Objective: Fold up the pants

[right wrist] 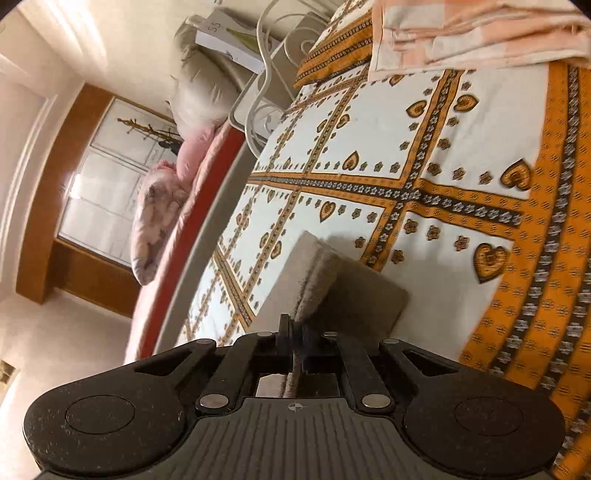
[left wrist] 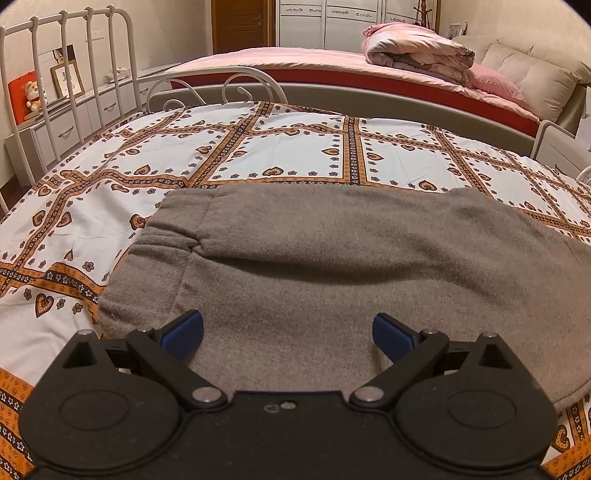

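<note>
Grey-brown pants (left wrist: 332,266) lie flat on the patterned bedspread (left wrist: 288,155), waistband to the left. My left gripper (left wrist: 288,332) hovers low over the near part of the pants with its blue-padded jaws wide apart and empty. In the right wrist view, my right gripper (right wrist: 295,325) is shut on the end of the pants (right wrist: 314,269), holding the leg cuffs lifted above the bedspread (right wrist: 424,147); the cloth runs between the closed jaws and casts a shadow on the bed. The view is rolled sideways.
A white metal bed frame (left wrist: 74,74) stands at the left and far edge. A second bed with a pink sheet and a folded quilt (left wrist: 417,48) lies beyond. A folded pink blanket (right wrist: 480,33) sits on the bedspread near its end.
</note>
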The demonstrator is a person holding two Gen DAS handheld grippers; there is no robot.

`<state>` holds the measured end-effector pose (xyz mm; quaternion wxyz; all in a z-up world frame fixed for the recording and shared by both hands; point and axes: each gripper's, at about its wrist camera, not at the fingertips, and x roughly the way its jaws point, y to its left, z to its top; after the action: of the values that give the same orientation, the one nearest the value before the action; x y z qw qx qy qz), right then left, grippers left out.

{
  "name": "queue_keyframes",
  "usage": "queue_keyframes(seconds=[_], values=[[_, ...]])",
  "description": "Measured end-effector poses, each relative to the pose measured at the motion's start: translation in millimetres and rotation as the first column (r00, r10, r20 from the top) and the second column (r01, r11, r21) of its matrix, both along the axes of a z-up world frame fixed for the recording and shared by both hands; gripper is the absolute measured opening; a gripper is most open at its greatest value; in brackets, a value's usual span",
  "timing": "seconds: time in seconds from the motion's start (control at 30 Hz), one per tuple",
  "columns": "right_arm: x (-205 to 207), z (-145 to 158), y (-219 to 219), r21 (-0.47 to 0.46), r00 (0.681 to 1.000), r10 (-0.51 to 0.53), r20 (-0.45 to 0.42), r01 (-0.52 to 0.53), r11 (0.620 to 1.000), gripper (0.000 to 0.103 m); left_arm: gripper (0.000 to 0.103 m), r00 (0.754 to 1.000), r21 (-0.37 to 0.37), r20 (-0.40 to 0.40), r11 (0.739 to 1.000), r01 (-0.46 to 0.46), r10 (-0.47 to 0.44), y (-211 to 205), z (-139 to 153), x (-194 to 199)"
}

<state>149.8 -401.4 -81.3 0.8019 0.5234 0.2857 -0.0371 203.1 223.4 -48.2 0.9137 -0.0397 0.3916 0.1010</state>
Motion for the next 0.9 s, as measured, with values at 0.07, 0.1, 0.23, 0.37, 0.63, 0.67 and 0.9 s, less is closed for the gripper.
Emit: queue_keyframes(seconds=[0.07, 0.1, 0.23, 0.37, 0.63, 0.67, 0.9], values=[[7.8, -13.4, -0.2, -0.032, 0.997, 0.003, -0.078, -0.006, 0.999, 0.005, 0.096, 1.000, 0.001, -0.003, 1.000, -0.001, 0.001, -1.0, -0.4, 1.2], [14.8, -21.9, 1.0, -0.054, 0.993, 0.013, -0.115, -0.020, 0.998, 0.005, 0.096, 1.000, 0.006, -0.007, 1.000, -0.002, 0.002, -2.2, -0.6, 1.5], [26.7, -24.9, 6.4, -0.139, 0.996, 0.043, -0.083, -0.054, 0.989, 0.005, 0.096, 1.000, 0.000, -0.007, 1.000, -0.013, 0.013, -3.2, 1.2, 1.9], [23.4, -7.7, 8.7, -0.190, 0.999, 0.052, -0.015, -0.054, 0.980, 0.005, 0.096, 1.000, -0.001, -0.005, 1.000, 0.004, -0.004, -1.4, 0.1, 0.8], [13.3, -15.5, 1.1, -0.118, 0.997, -0.012, -0.077, 0.003, 0.993, 0.029, 0.096, 1.000, 0.001, -0.007, 1.000, 0.003, -0.003, -2.5, 0.9, 1.3], [10.0, -8.5, -1.7, -0.138, 0.998, -0.031, -0.056, 0.023, 0.990, 0.031, 0.096, 1.000, -0.001, -0.005, 1.000, 0.002, -0.002, -1.9, 0.9, 1.4], [13.3, 16.3, -10.4, -0.198, 0.992, -0.123, 0.015, 0.123, 0.972, 0.031, 0.094, 0.995, -0.012, 0.075, 0.998, -0.065, 0.066, 4.7, 13.9, 1.3]])
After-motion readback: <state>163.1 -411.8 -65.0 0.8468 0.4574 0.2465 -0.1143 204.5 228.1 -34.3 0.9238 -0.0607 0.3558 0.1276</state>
